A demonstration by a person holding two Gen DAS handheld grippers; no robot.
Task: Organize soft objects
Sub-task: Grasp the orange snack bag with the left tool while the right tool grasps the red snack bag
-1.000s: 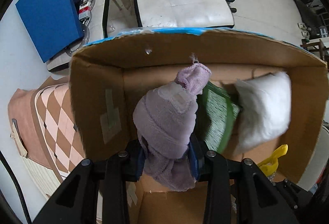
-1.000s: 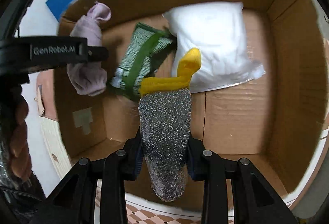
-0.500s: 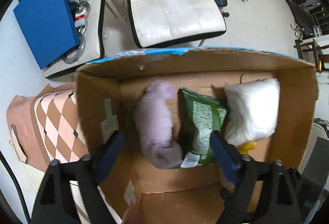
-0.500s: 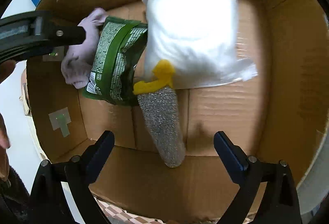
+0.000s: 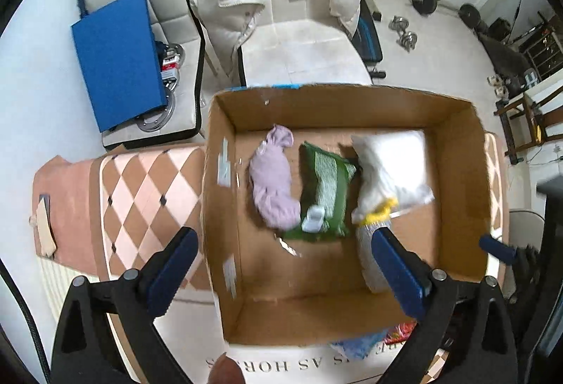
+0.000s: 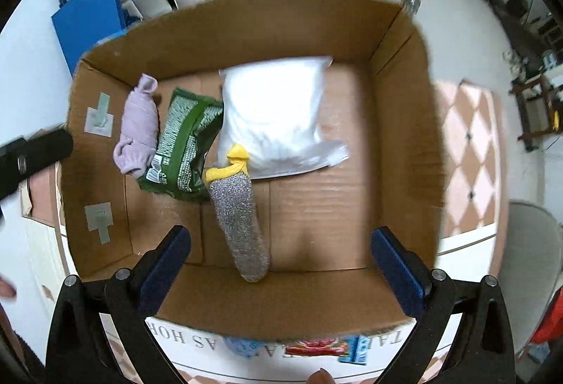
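Both the left tool and right tool gape wide, empty; lift clear of the box without snagging the sock.

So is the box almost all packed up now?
Four soft things already lie in the cardboard box: the purple cloth, green pack, white pillow bag and grey-and-yellow sock. Nothing is in hand; the left gripper and right gripper are both open. Colourful packets by the box's near side may be left.
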